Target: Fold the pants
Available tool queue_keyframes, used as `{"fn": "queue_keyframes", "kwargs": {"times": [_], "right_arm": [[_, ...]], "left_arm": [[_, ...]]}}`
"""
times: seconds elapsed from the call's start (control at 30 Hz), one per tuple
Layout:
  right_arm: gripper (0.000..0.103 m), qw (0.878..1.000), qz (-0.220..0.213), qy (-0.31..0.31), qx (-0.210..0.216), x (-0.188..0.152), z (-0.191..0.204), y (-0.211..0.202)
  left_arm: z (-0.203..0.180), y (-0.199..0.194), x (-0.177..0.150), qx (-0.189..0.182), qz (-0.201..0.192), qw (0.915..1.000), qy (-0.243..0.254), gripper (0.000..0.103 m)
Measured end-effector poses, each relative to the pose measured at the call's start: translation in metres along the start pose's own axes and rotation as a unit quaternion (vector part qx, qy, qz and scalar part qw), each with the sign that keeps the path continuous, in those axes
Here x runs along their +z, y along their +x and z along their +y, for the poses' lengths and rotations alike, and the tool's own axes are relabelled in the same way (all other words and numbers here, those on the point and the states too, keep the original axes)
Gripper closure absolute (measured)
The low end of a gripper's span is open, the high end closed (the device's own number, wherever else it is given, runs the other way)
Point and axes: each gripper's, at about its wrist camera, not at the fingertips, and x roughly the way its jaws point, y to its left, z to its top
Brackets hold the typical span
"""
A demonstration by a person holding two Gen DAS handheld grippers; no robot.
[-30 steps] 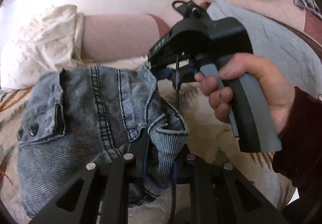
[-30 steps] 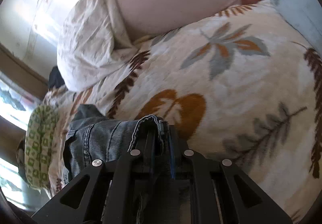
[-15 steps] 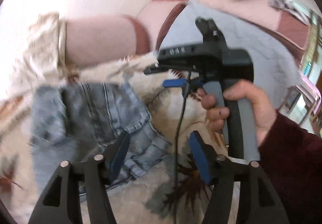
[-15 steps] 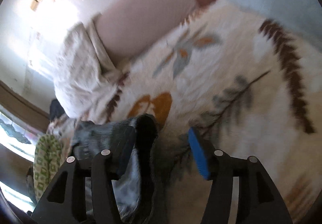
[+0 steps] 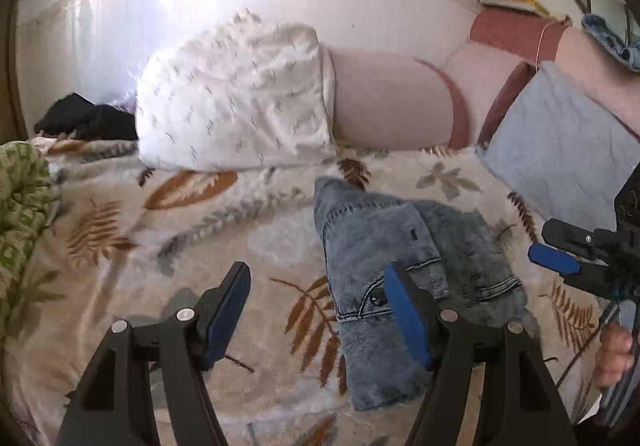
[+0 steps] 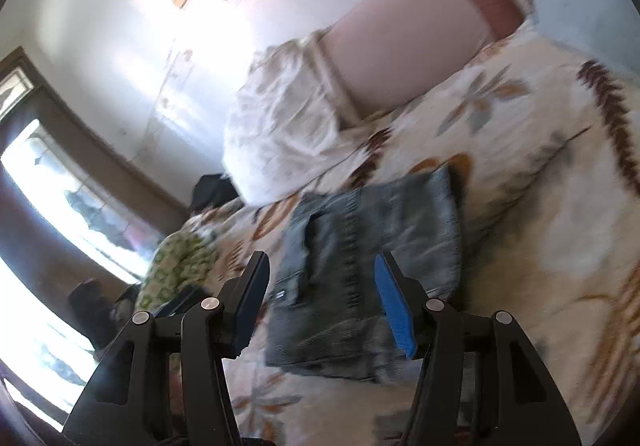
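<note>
Both grippers, L [image 5: 316,306] & R [image 6: 320,294], let go, fingers wide, empty; pants [image 5: 400,258] lay folded on bed [image 5: 200,246] — fold prob. done.

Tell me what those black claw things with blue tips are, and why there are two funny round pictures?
They are hand tools, not a robot. A person holds one in each hand, and squeezing a handle shuts its two fingers. Each tool carries a small camera looking out along its fingers, so there are two round, bulgy pictures.

One picture is from the left gripper. At its edge you can see the right gripper and the person's hand holding it. The other picture is from the right gripper itself and is a bit blurry.

Both grippers are open and hold nothing. The jeans lie folded into a bundle on a leaf-patterned blanket. Behind them are a white pillow and a pink bolster.
</note>
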Motion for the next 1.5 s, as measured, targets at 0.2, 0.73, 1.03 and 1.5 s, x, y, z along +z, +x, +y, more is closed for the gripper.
{"fn": "queue_keyframes", "kwargs": {"times": [0.2,0.73,1.03,1.5], "right_arm": [[0.048,0.999,0.038,0.019,-0.016,-0.012,-0.011,0.033],[0.056,0.989,0.131,-0.024,-0.066,-0.045,-0.046,0.064],[0.050,0.993,0.046,-0.083,-0.076,-0.014,-0.008,0.039],[0.050,0.993,0.022,-0.059,-0.100,0.034,-0.048,0.102]], "left_arm": [[-0.031,0.036,-0.016,0.002,0.046,0.9974,0.055,0.032],[-0.024,0.067,-0.039,0.021,0.101,0.9938,0.042,0.012],[-0.008,0.016,0.029,0.029,-0.035,0.9990,0.000,0.013],[-0.028,0.129,0.042,0.089,0.048,0.9936,0.050,0.017]]}}
